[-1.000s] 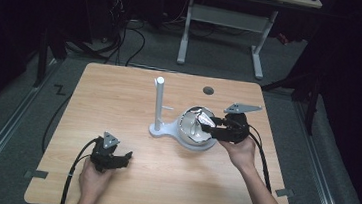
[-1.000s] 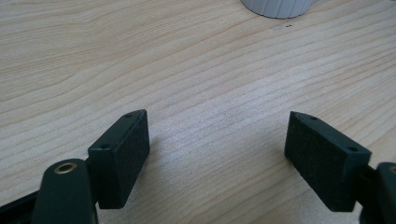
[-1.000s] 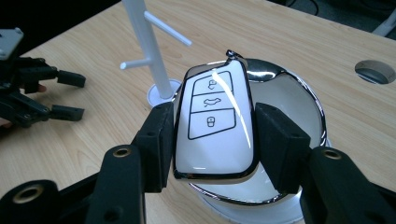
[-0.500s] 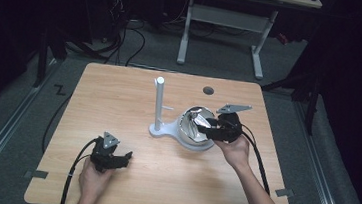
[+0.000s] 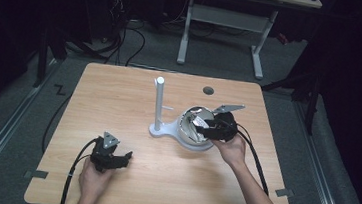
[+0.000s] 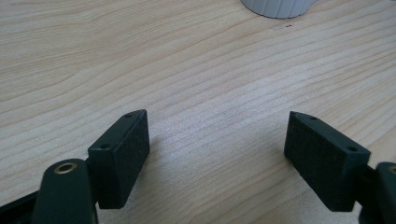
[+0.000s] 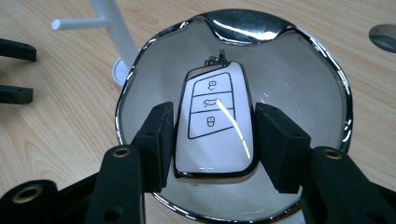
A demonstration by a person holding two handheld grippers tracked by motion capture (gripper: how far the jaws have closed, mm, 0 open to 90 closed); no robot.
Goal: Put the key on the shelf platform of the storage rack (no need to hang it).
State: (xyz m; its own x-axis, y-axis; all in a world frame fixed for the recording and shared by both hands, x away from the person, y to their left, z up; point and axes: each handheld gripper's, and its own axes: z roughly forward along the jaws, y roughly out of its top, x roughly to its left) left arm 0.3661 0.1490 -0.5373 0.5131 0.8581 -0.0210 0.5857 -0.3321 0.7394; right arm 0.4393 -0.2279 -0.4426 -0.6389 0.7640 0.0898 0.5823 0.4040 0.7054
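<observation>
Item 1: a wooden tabletop [image 5: 119,101] is carrying a white stand [image 5: 158,105] with an upright post and a short side peg, and a shiny silver-rimmed dish [image 7: 327,79] sitting just beside the stand's base. Item 2: a white car key fob [image 7: 215,126] with 3 outlined buttons and a chrome edge is lying inside the dish, its small metal ring pointing toward the far rim. Item 3: the right gripper [image 7: 212,140] is reaching into the dish with its 2 jaws standing on either side of the fob, each pad right at a long edge; whether the pads are pressing or merely flanking is not something these views settle, so the grip cannot be told for certain. In the high view the right gripper [image 5: 216,128] is hanging over the dish, held by the person's right hand [image 5: 232,149]. Item 4: the left gripper [image 6: 217,154] is resting low over bare wood near the front-left of the tabletop with its jaws spread wide and nothing between them; the high view is showing the left gripper [image 5: 111,158] well apart from the dish. Judged step: taking hold of the fob in the dish. The next move is likely calling for a firm squeeze across the fob's narrow width, then a straight lift clear of the wavy rim, since the glossy casing may be prone to slipping.
</observation>
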